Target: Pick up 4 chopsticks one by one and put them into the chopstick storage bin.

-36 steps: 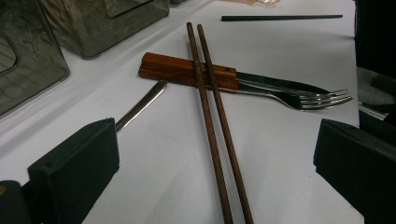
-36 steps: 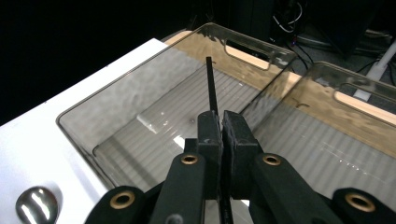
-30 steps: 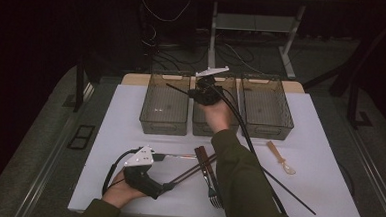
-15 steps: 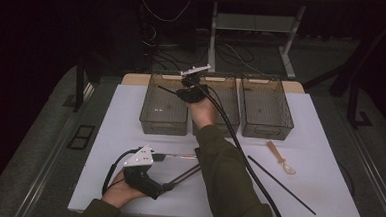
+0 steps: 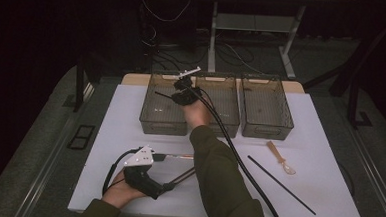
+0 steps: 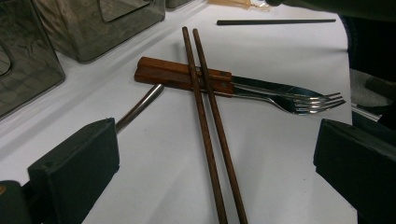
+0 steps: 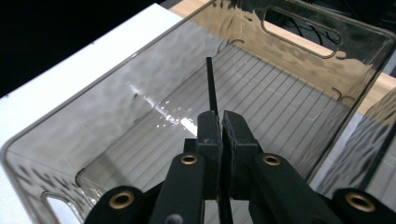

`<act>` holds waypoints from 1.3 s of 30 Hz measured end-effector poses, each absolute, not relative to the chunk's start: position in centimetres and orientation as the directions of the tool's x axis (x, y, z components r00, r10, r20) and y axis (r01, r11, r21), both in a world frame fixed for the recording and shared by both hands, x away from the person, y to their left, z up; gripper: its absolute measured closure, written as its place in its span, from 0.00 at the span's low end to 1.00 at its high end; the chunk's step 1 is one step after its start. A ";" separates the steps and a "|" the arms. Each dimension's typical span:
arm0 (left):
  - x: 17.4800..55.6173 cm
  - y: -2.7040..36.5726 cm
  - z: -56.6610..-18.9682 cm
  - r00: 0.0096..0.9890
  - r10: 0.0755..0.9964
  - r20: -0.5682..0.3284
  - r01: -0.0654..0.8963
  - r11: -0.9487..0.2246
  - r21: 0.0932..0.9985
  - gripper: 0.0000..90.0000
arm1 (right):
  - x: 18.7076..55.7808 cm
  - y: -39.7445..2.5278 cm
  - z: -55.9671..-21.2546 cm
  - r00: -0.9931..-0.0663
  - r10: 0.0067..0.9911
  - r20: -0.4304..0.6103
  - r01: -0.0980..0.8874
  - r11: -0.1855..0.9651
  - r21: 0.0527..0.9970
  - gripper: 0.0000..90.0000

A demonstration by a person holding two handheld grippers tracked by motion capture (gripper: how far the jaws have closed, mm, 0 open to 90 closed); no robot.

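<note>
My right gripper is shut on a thin black chopstick. It holds the stick over the inside of the left-hand clear grey bin, and in the high view it hovers over that bin's right side. My left gripper stands open near the table's front edge, its jaws wide apart around a pair of brown chopsticks without touching them. These lie across a wooden-handled fork and knife. A second black chopstick lies on the table at the right.
Two more clear bins stand in the back row to the right of the first. A pale wooden spoon lies in front of the right bin. A metal handle lies beside the knife. My right forearm crosses the table's middle.
My right gripper has carried the black chopstick leftward from above the middle bin to above the left bin. The left gripper has stayed put.
</note>
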State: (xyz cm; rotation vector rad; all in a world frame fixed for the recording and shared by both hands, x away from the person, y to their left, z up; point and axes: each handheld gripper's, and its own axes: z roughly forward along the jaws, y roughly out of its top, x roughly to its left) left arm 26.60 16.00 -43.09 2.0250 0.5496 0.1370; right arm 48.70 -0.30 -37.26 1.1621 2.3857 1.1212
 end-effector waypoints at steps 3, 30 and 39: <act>26.6 16.0 -43.1 0.892 0.434 -0.131 0.322 -0.404 0.856 0.00 | 48.9 0.1 -37.6 -0.645 0.758 0.097 0.563 0.386 0.731 0.96; 26.6 16.0 -43.1 0.891 0.435 -0.129 0.323 -0.409 0.853 0.00 | 47.1 -2.4 -35.6 -0.687 0.715 0.128 0.534 0.377 0.757 0.44; 26.7 15.9 -43.2 0.887 0.445 -0.123 0.323 -0.408 0.854 0.00 | 44.5 -5.7 -35.0 -0.721 0.679 0.140 0.508 0.381 0.772 0.36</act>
